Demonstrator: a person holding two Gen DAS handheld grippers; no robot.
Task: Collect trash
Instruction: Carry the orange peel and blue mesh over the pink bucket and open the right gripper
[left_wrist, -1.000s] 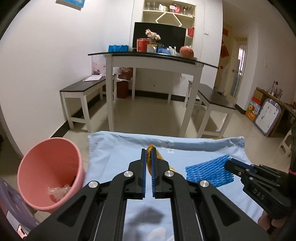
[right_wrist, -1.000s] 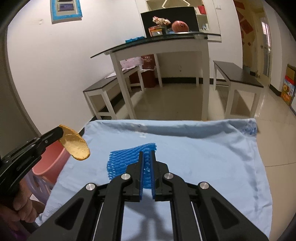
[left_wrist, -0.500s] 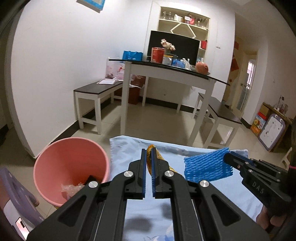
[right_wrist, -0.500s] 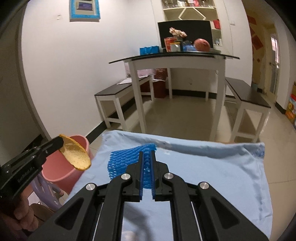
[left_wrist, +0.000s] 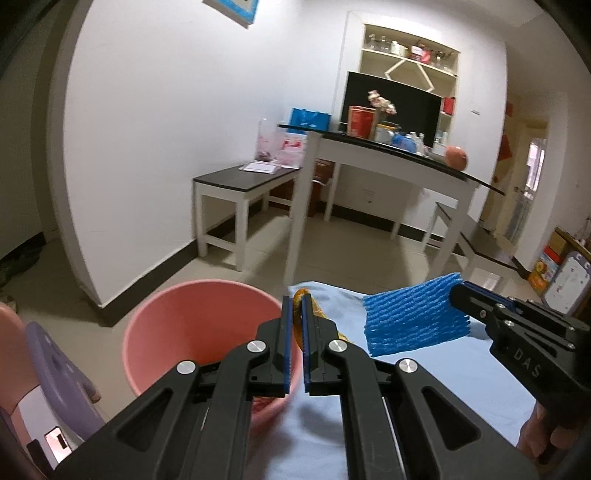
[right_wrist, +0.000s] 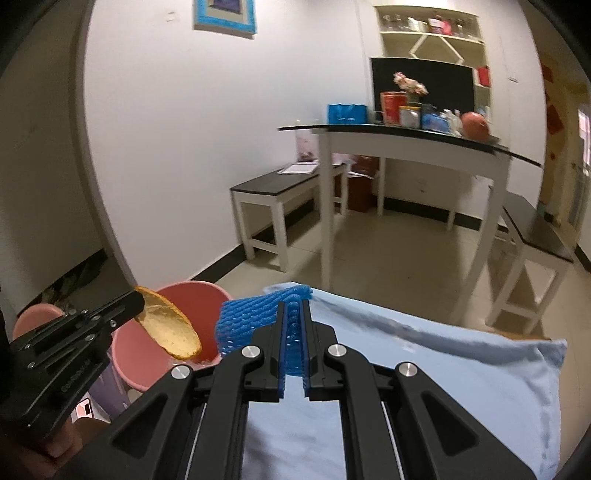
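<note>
My left gripper (left_wrist: 294, 306) is shut on an orange peel (left_wrist: 297, 295); the right wrist view shows that peel (right_wrist: 168, 330) hanging over the rim of the pink bucket (right_wrist: 177, 317). My right gripper (right_wrist: 294, 310) is shut on a blue foam net (right_wrist: 255, 321), held above the light blue cloth (right_wrist: 443, 369). In the left wrist view the foam net (left_wrist: 410, 317) hangs at the right, pinched by the right gripper (left_wrist: 458, 291). The pink bucket (left_wrist: 184, 325) stands on the floor just left of the cloth (left_wrist: 424, 387), under my left fingers.
A purple stool (left_wrist: 55, 369) stands left of the bucket. Beyond the cloth are a tall white table (left_wrist: 369, 158) loaded with several items and two dark-topped benches (left_wrist: 240, 184) (right_wrist: 532, 236). A hand (left_wrist: 543, 432) grips the right tool.
Both grippers have swung left with their loads. The bucket has come from the far left edge to just under the left fingers, and the foam net has lifted off the cloth.
</note>
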